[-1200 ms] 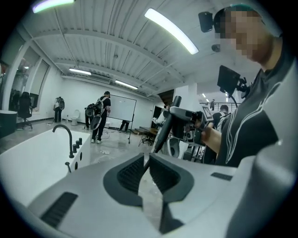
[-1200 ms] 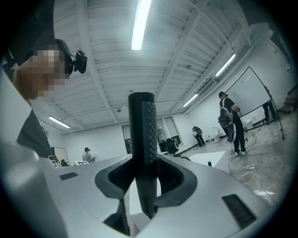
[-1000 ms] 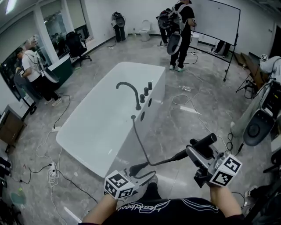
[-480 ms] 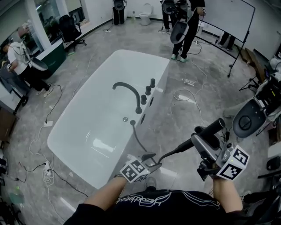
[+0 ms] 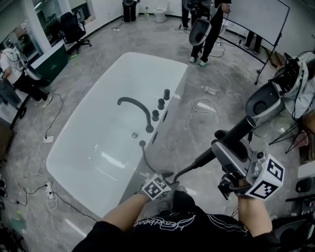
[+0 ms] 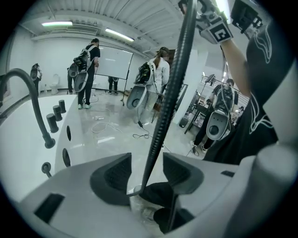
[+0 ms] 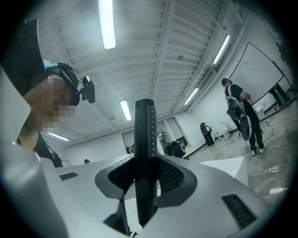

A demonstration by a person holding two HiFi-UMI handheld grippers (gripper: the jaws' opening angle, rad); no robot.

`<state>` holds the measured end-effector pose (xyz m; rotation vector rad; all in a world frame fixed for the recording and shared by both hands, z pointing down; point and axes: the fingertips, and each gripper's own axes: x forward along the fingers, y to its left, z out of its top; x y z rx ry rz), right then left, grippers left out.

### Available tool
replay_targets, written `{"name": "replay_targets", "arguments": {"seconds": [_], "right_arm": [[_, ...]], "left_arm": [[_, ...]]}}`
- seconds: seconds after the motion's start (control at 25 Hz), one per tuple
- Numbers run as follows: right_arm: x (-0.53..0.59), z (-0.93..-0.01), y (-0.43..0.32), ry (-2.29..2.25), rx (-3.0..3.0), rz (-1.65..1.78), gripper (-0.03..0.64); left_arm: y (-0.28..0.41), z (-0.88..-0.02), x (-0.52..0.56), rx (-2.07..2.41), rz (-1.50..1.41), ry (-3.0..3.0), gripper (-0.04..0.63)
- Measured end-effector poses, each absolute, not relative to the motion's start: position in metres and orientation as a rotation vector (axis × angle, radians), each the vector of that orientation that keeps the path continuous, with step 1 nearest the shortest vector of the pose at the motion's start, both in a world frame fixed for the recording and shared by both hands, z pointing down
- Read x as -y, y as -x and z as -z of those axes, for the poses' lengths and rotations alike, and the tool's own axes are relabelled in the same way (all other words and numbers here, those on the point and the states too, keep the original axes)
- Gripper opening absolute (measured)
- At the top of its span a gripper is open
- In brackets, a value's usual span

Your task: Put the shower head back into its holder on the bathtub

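The white bathtub [image 5: 173,83] fills the middle-left of the head view, with a black curved faucet [image 5: 138,105] and three black knobs [image 5: 161,103] on its right rim. A black hose [image 5: 150,164] leaves a fitting in the rim [image 5: 142,143] and loops down towards me. My left gripper [image 5: 169,178] [image 6: 146,169] is low by my body and open. The hose [image 6: 172,88] runs between its pads without being pressed. My right gripper [image 5: 222,145] [image 7: 145,174] is shut on the black stick-shaped shower head [image 5: 243,129] [image 7: 144,130], raised to the right of the tub.
Cables [image 5: 206,106] lie on the grey floor right of the tub. People carrying gear stand at the back [image 5: 204,24] and far left [image 5: 12,69]. A whiteboard [image 5: 256,15] and white equipment on stands [image 5: 268,101] are at the right.
My left gripper has dropped lower and moved right along the hose, with its jaws wider apart. The right gripper has carried the shower head up and to the right.
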<state>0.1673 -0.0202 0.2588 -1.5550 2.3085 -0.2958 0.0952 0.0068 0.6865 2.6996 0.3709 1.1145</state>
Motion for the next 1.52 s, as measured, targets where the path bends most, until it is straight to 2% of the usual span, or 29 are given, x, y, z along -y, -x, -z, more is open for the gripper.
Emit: {"name": "replay_targets", "arguments": {"seconds": [0.16, 0.32, 0.44, 0.96, 1.24, 1.52], "right_arm": [[0.036, -0.252, -0.184, 1.52, -2.335, 0.311, 0.13], [0.044, -0.258, -0.207, 1.516, -2.34, 0.328, 0.13], [0.052, -0.264, -0.221, 1.556, -2.33, 0.329, 0.13], [0.087, -0.336, -0.243, 1.853, -2.46, 0.406, 0.129], [0.086, -0.4, -0.241, 1.937, -2.505, 0.605, 0.126], [0.089, -0.416, -0.235, 1.889, -2.506, 0.671, 0.124]], "left_arm": [[-0.112, -0.702, 0.004, -0.31, -1.109, -2.645, 0.196], [-0.14, -0.706, 0.007, -0.242, -1.047, -2.637, 0.081], [-0.141, -0.707, 0.011, -0.251, -1.08, -2.652, 0.064], [-0.055, -0.69, 0.081, 0.157, -0.994, -2.545, 0.06], [-0.012, -0.635, 0.128, 0.372, -0.861, -2.524, 0.061], [-0.001, -0.58, 0.174, 0.502, -0.762, -2.582, 0.061]]}}
